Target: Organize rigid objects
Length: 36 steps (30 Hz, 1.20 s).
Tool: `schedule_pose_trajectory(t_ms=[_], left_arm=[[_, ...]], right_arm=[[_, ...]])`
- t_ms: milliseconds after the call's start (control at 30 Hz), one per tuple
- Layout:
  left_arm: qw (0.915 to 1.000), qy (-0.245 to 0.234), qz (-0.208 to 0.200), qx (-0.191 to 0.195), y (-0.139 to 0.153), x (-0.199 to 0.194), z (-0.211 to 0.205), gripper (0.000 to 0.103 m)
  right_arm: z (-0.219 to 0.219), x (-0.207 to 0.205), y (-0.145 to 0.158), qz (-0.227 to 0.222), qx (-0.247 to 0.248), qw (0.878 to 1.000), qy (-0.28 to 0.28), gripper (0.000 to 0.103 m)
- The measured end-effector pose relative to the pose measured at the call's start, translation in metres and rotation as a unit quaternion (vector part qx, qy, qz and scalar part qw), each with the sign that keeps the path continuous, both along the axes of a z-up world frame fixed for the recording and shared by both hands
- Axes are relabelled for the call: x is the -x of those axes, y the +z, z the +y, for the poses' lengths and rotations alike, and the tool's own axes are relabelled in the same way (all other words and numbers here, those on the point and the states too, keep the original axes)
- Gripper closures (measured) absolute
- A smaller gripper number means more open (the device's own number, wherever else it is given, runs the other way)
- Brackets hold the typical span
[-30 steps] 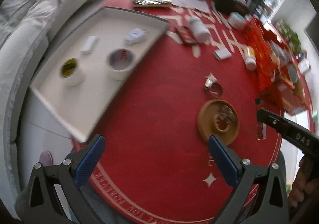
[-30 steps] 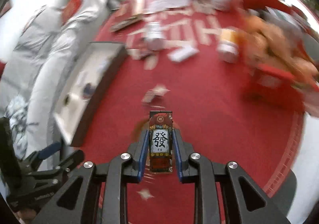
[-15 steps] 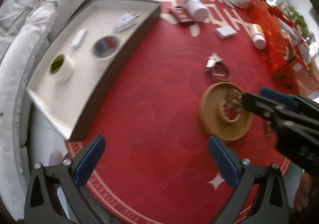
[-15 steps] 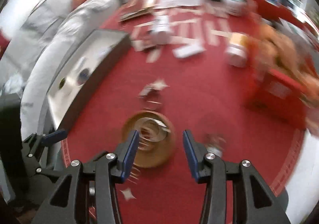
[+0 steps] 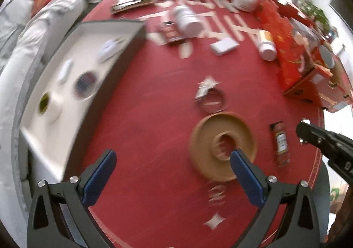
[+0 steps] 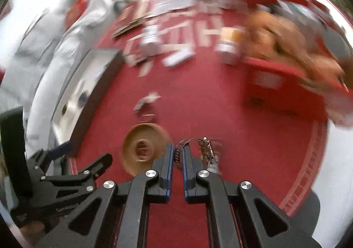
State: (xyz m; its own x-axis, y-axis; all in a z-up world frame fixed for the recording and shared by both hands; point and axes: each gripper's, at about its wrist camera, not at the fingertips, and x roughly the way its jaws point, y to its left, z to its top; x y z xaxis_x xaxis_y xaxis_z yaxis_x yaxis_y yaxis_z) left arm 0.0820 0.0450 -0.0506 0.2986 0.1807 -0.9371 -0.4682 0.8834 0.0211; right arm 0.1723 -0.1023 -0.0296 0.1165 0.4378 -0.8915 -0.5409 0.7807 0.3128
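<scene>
Grips a thin metal ring (image 6: 192,140) in the right claw (image 6: 178,148), jaws just brought together on the band and pinching it between the blue pads, low in the middle of the right wrist view. Hangs over the red table (image 6: 198,104), just right of a round brown dish (image 6: 132,144). Keeps the left claw (image 5: 173,159) spread wide with nothing between its pads, at the bottom of the left wrist view, right pad overlapping the near rim of the dish, left pad over bare red cloth. Shows a small red pack (image 5: 280,144) lying flat just right of the dish, between it and the black tip of the right claw coming in from the right edge. Shows a second metal ring (image 5: 209,100) just beyond the dish, beside a white star printed on the cloth (touching the dish or not, too blurred to tell). Holds a white tray (image 5: 37,135) along the left side of the frame, with two tape rolls (image 5: 49,104) and a couple of small white items inside. Leaves a white bottle (image 5: 187,20) on its side near the top centre, a smaller bottle (image 5: 267,46) to its right and a flat white box (image 5: 224,46) between them, all smeared by blur.
</scene>
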Motion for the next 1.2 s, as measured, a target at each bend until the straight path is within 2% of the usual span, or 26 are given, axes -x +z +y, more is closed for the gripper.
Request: schedule_pose_trajectory(t_ms=[67,167,267,300,333,400,533,700,833,1100,1200], left_arm=[[0.9998,-0.018,0.003,-0.005,-0.007,-0.017,-0.011,0.000],[0.9992,-0.033,0.019,-0.009,-0.023,-0.035,-0.024,0.000],[0.9995,-0.031,0.005,0.004,-0.029,-0.037,-0.023,0.000],[0.9996,-0.028,0.001,0.009,-0.028,-0.035,-0.019,0.000],[0.9997,-0.022,-0.001,0.008,-0.027,-0.031,-0.016,0.000],[1.0000,-0.007,-0.004,0.001,-0.026,-0.020,-0.004,0.000],[0.9999,0.012,-0.007,0.009,-0.027,0.004,0.019,0.000],[0.9996,0.019,-0.011,0.017,-0.023,0.018,0.030,0.000],[0.9999,0.016,-0.004,0.002,-0.026,0.016,0.022,0.000],[0.9997,0.024,-0.003,0.009,-0.028,0.019,0.030,0.000],[0.9996,0.020,0.019,0.006,-0.038,0.015,0.027,0.000]], right_arm=[[-0.015,-0.009,-0.006,-0.013,0.032,0.999,-0.035,0.095],[-0.025,-0.016,-0.016,-0.029,0.066,0.996,-0.054,0.094],[-0.034,-0.020,-0.023,-0.011,0.066,0.995,-0.070,0.090],[-0.036,-0.020,-0.024,-0.007,0.066,0.995,-0.073,0.080],[-0.038,-0.020,-0.025,-0.004,0.067,0.995,-0.077,0.058],[-0.044,-0.018,-0.024,-0.005,0.063,0.994,-0.086,0.032],[-0.058,-0.016,-0.021,-0.011,0.053,0.994,-0.095,0.033],[-0.064,-0.014,-0.025,-0.020,0.073,0.993,-0.096,0.032],[-0.067,-0.009,-0.027,-0.030,0.093,0.992,-0.078,0.032],[-0.056,0.000,-0.036,-0.039,0.129,0.990,-0.031,0.032],[-0.043,0.000,-0.042,-0.052,0.147,0.988,-0.009,0.032]])
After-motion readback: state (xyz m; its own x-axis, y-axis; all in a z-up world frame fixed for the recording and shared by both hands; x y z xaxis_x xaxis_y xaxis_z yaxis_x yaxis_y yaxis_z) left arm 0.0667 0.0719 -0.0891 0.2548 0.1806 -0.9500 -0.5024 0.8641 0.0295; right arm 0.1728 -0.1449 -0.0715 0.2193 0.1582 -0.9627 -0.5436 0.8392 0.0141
